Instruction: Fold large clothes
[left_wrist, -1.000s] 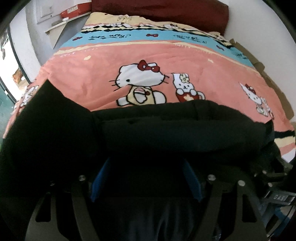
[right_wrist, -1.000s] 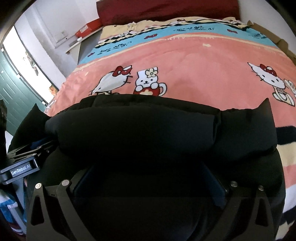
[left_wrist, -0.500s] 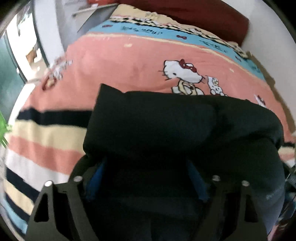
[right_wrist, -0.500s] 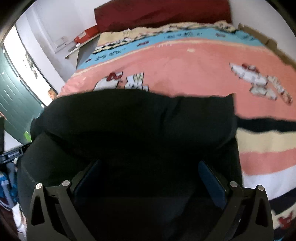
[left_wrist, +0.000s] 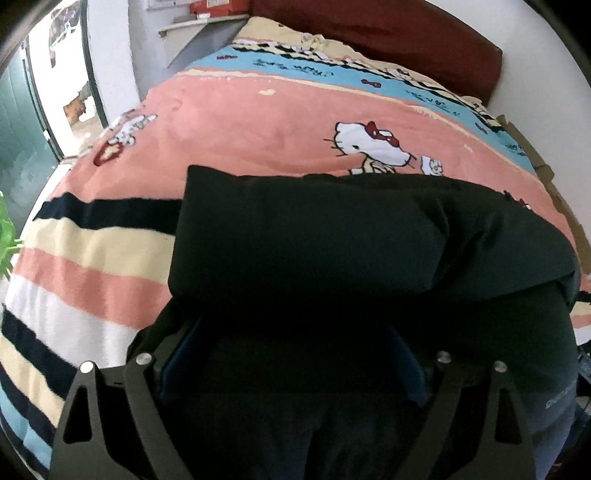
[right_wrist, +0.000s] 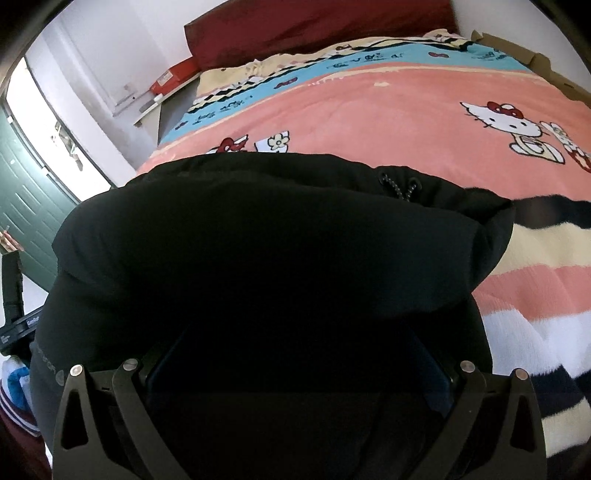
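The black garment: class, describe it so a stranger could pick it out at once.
Find the bed with the pink cartoon-cat blanket. At its near end, on the stripes, lies the black garment, a bulky folded bundle. It is the only plain black item there, with a speckled drawcord.

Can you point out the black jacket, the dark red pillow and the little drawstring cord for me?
black jacket (left_wrist: 314, 240), left wrist view, on its puffy folded roll.
dark red pillow (right_wrist: 314, 26), right wrist view, on its front face.
drawstring cord (right_wrist: 400, 186), right wrist view, on the speckled knot.
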